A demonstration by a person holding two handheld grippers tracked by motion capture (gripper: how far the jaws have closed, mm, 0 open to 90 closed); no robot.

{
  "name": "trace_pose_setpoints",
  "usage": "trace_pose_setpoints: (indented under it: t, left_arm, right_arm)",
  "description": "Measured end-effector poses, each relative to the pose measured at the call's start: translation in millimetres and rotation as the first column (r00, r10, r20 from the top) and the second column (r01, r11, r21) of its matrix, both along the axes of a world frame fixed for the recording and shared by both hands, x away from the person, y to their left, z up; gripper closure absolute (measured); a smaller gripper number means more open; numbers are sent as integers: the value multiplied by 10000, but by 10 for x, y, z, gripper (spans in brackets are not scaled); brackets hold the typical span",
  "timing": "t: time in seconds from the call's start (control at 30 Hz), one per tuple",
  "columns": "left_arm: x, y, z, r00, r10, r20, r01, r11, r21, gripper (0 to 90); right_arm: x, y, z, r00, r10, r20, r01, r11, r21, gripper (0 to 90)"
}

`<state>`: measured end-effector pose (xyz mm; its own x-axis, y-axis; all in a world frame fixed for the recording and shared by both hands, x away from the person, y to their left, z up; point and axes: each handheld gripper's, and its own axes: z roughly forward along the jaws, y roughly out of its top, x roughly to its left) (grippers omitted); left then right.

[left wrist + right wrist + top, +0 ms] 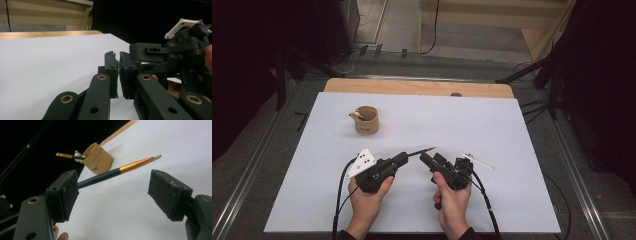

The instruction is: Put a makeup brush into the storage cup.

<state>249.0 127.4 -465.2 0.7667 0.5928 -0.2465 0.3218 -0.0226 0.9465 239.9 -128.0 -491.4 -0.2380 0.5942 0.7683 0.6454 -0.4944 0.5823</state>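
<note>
While holding: left gripper [404, 158] fingers pinch brush [117, 171] handle, tip free.
Right gripper [122, 192]: fingers spread, ready to take it.
Pouch [366, 120]: upper left, waiting.

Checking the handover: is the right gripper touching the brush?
Apart. In the right gripper view its fingers stand wide open, with white table showing between them and the brush, which the left gripper holds farther off.
</note>
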Motion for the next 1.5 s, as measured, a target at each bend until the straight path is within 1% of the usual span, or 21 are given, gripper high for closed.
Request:
trace_pose_setpoints:
  t: [0.13,0.2,0.23,0.27,0.37,0.47,0.6,0.73,0.87,0.97,1.27,1.37,1.4,1.43,1.47,1.5]
  left_arm:
    - [-10,-11,3,9999,-14,129,15,10000,-84,860]
    - [-18,-21,3,9998,-56,182,57,9999,-87,860]
    - [-21,-26,1,9998,-84,195,86,9999,-77,860]
    - [-24,-33,-2,9998,-90,181,92,9999,-95,860]
    - [-35,-49,-10,9998,-100,200,101,9999,-71,860]
    - [-45,-62,-17,9996,-130,256,130,9999,-1,860]
    - [-58,-89,-23,9993,-212,293,212,9998,6,859]
    - [-70,-110,-24,9990,-288,339,287,9996,17,860]
    - [-77,-117,-22,9986,-345,406,344,9994,41,860]
    - [-81,-128,-26,9983,-412,416,411,9992,22,859]
    - [-86,-141,-30,9975,-559,438,560,9984,-13,859]
    - [-88,-140,-30,9972,-593,450,595,9982,-32,859]
    - [-89,-141,-30,9971,-610,455,610,9981,-5,859]
    - [-89,-143,-34,9970,-650,417,649,9979,19,859]
    - [-85,-149,-40,9968,-736,317,735,9973,34,858]
    - [-74,-153,-45,9956,-933,82,931,9954,204,857]
  right_arm:
    - [10,-23,-16,9992,-106,-391,131,9979,631,272]
    - [19,-29,-19,9990,-88,-442,125,9964,836,281]
    - [20,-31,-11,9985,-15,-549,68,9953,962,307]
    - [22,-33,-11,9985,23,-555,34,9947,1027,318]
    - [27,-49,-16,9981,-48,-614,114,9941,1078,340]
    - [33,-63,-8,9979,-44,-647,126,9918,1268,355]
    - [44,-66,-16,9970,9,-773,102,9896,1434,354]
    - [51,-62,-23,9965,55,-832,70,9887,1498,354]
    - [67,-80,-42,9955,82,-946,90,9837,1794,369]
    - [81,-99,-59,9953,131,-958,64,9796,2009,408]
    - [96,-104,-86,9953,293,-927,-92,9778,2093,488]
    - [97,-112,-86,9954,338,-901,-132,9753,2204,517]
    - [100,-116,-90,9959,362,-831,-167,9745,2237,530]
    - [100,-122,-88,9951,408,-904,-183,9713,2373,548]
    - [100,-129,-89,9954,404,-871,-176,9686,2481,573]
    - [97,-139,-87,9959,424,-794,-205,9659,2581,617]
